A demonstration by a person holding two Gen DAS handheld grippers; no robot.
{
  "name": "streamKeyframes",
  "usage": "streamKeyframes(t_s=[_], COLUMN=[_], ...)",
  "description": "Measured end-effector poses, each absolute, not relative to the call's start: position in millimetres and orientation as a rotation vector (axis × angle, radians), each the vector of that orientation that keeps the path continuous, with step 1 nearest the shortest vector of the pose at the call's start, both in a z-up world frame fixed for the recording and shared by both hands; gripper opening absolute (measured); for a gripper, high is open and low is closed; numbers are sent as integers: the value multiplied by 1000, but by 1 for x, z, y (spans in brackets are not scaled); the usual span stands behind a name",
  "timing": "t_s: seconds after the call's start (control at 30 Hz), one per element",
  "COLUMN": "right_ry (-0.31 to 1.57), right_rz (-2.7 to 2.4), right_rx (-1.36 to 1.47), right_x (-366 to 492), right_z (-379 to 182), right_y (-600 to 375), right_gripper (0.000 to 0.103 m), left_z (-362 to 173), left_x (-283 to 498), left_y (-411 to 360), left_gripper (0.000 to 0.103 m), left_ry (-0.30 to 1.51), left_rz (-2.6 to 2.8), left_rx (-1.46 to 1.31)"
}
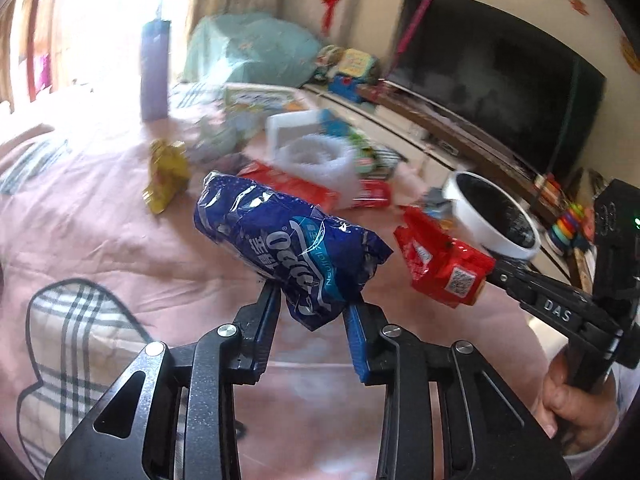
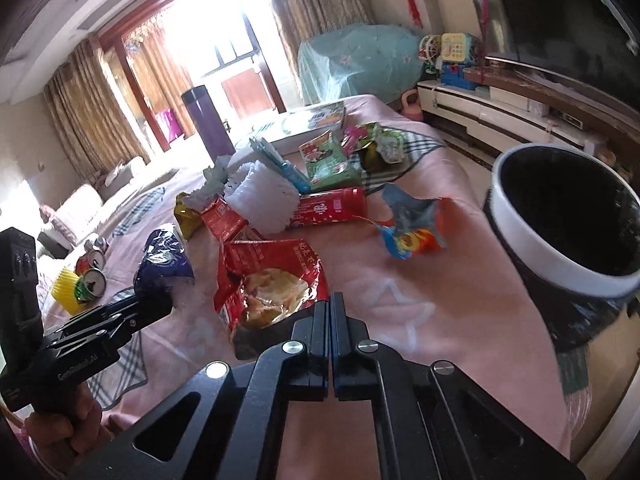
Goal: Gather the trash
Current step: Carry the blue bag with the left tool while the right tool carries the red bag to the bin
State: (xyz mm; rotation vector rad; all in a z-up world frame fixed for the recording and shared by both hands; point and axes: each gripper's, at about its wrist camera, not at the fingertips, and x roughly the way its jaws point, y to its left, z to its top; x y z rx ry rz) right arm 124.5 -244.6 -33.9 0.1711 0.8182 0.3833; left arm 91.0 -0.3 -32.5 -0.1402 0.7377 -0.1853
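A: Tongs first. The left tongs [image 1: 312, 300] are narrowed onto a crumpled blue plastic wrapper with white lettering [image 1: 288, 240], lifted clear of the pink cloth-covered tabletop [image 1: 100, 220]. The right tongs [image 2: 331, 312] are pinched fully together on the edge of a red foil snack bag [image 2: 272, 280], which hangs from their tips.

B: And the bin?

A: A black trash bin with a white rim [image 2: 560, 220] stands just off the tabletop's right edge, nearer the right tongs. More litter is left lying: a red cylindrical snack tube [image 2: 332, 208], a torn blue-and-orange packet [image 2: 412, 232], a yellow wrapper [image 1: 166, 176].

B: What might go wrong?

A: My guess is the red bag slips, since only a thin corner is held. The blue wrapper is slick and bunched, so a quick swing toward the bin could shake it loose short of the rim
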Motion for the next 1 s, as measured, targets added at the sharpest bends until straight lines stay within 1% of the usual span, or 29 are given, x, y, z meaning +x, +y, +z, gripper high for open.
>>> streamKeyframes(t_s=[0.37, 0.53, 0.73, 1.0], right_ry=[741, 711, 691, 708], right_rz=[225, 152, 92, 27], right_rx=[264, 306, 324, 337], right_x=[98, 101, 108, 131], right_z=[-10, -4, -3, -6], right_y=[-323, -360, -391, -426], right_gripper=[0, 0, 0, 0], left_z=[-7, 2, -2, 4], left_x=[85, 93, 114, 140], left_y=[-72, -105, -141, -189], left_gripper=[30, 30, 30, 30], left_ry=[704, 701, 723, 723], left_rz=[-366, -439, -494, -576], left_rx=[-43, -12, 29, 67])
